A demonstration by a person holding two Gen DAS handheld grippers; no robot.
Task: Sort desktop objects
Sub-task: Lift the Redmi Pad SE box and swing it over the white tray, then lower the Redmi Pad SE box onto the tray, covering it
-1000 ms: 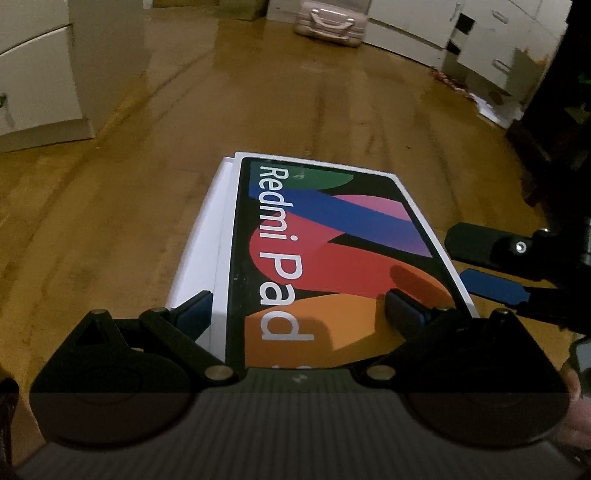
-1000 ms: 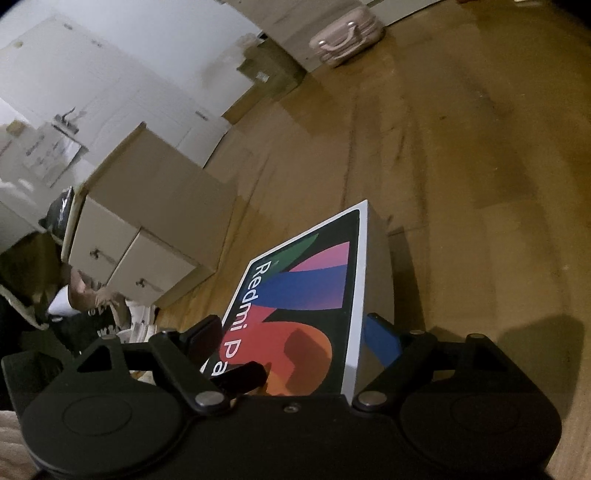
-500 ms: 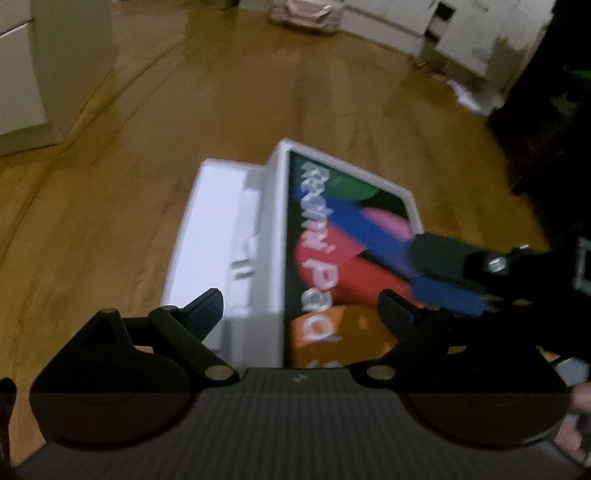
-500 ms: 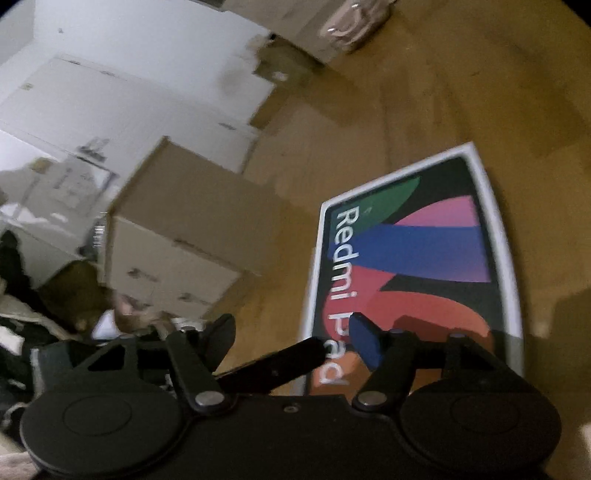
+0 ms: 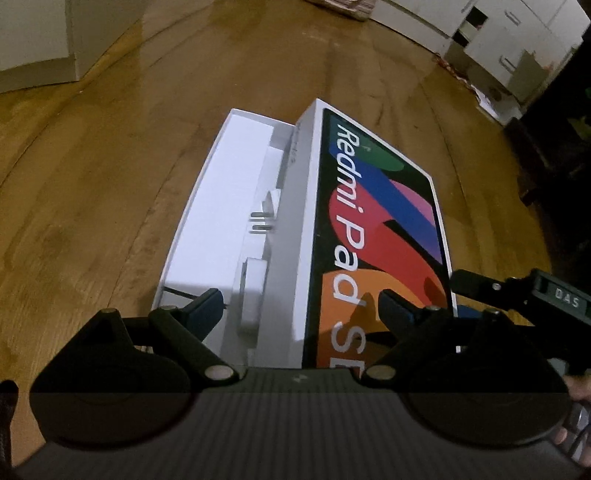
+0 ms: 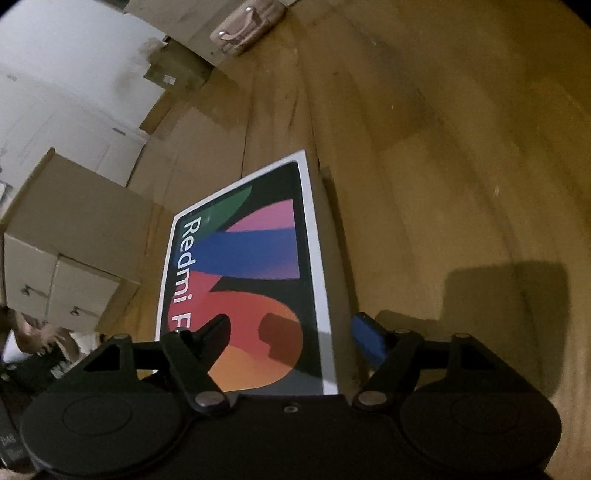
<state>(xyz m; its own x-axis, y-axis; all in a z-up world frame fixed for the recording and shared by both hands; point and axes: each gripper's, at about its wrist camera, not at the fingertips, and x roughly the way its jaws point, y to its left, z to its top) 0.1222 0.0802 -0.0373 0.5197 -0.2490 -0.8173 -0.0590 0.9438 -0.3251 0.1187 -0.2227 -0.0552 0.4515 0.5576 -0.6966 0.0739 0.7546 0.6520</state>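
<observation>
A Redmi Pad box lid [image 5: 376, 229] with a colourful print is held tilted, lifted off its white box base [image 5: 229, 206], which lies on the wooden surface with white inserts showing. My right gripper [image 6: 291, 339] is shut on the lid's [image 6: 243, 280] near right edge, one finger on top and one below. It also shows at the right in the left wrist view [image 5: 480, 288]. My left gripper [image 5: 299, 310] is open, fingers spread over the near end of base and lid, holding nothing.
The wooden surface [image 5: 110, 155] stretches all round. White drawer units [image 5: 509, 44] stand far right, a cabinet [image 5: 37, 40] far left. A beige case [image 6: 247, 26] and a cardboard drawer box [image 6: 62, 243] show in the right wrist view.
The lid has come off the base and shifted to the right, uncovering the white base and its inserts. My right gripper has closed on the lid's edge and carries it.
</observation>
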